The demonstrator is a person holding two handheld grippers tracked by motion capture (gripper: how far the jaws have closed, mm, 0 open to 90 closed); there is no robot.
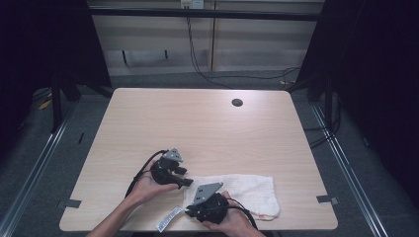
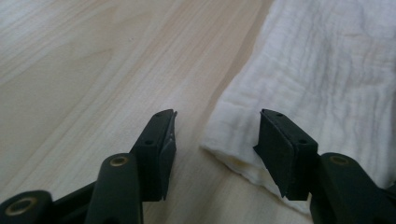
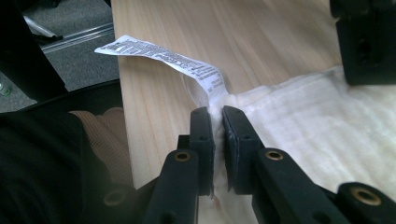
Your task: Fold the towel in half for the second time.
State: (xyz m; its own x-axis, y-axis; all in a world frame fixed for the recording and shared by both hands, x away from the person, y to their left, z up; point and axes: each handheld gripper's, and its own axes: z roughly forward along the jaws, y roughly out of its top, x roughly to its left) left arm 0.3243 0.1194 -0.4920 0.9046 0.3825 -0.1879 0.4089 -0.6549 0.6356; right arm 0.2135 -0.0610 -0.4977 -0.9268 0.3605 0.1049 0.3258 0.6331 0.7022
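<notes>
Right gripper (image 3: 217,122) is squeezed tight on the near corner of the white cloth (image 1: 244,190), right where the label (image 3: 163,58) sticks out. That cloth lies flat at the front of the big wooden table (image 1: 197,123), by the person's hands. Left gripper (image 2: 215,135) is wide open, with one jaw over the cloth's edge and the other over bare wood. It looks like the next job is to grab that far corner. To do it well, push the jaws down low so they catch the whole folded edge, then close them gently.
</notes>
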